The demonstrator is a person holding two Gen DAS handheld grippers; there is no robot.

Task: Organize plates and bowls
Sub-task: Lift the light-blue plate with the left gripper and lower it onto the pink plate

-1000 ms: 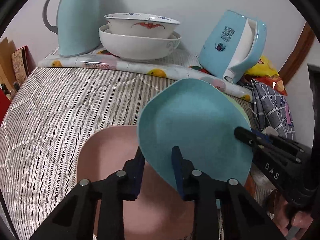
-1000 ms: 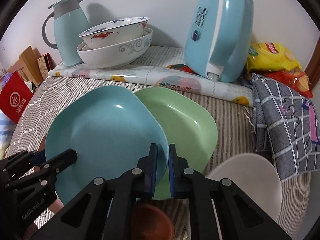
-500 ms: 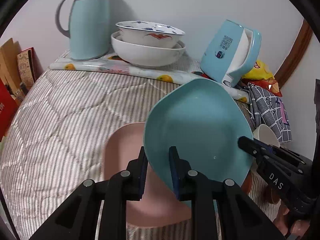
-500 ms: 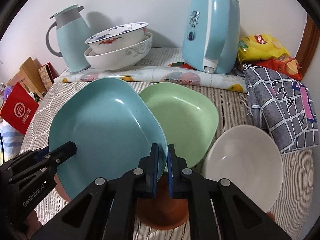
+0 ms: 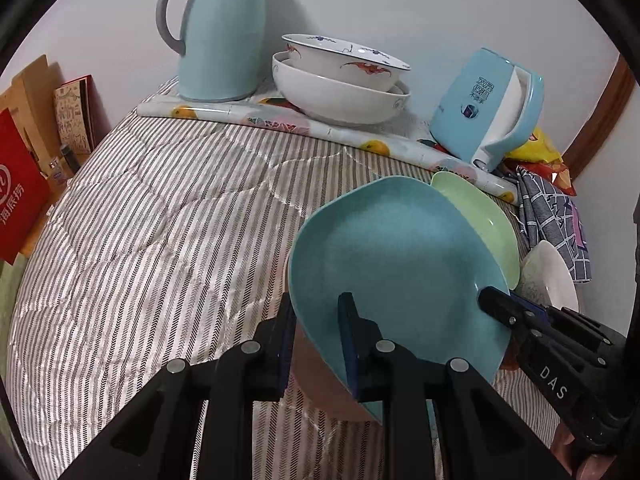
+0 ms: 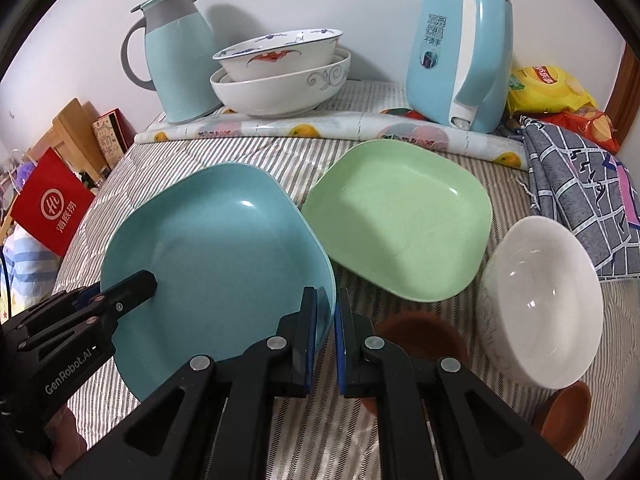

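A: Your left gripper [image 5: 318, 340] comes in low from the near side, fingers pointing fwd over the striped bedcover [image 5: 160, 220]. It straddles the near-left rim of the blue plate [image 5: 396, 264], one finger under, one on the inside face. The plate's tilted up, off the cover.

B: And your right gripper [image 6: 325, 340] has the same plate [image 6: 216, 256] by its right edge. Jaws nearly closed, thin rim pinched between the blue pads. So both grippers are clamped on it, opposite sides.

A: Left jaws stand wider, though. Can't tell if both pads actually touch the rim.

B: Writing: "GenRobot.AI" on your left gripper's body in the right wrist view, "DAS" on the right gripper's body in the left wrist view.

A: Chinese characters on the blue kettle [image 6: 460, 52], too small to read. Red bag [image 6: 52, 204] has a round white logo plus Chinese text.

B: Green plate [image 6: 400, 220] lies flat on the cover just right of the blue one, rims close. White bowl [image 6: 548, 304] tilted on its side further right, w/ brown dishes [image 6: 420, 340] below it.

A: A pink plate [image 5: 328, 392] shows under the blue one. At the back: two white bowls [image 5: 340, 80] nested, beside the blue jug [image 5: 220, 32].
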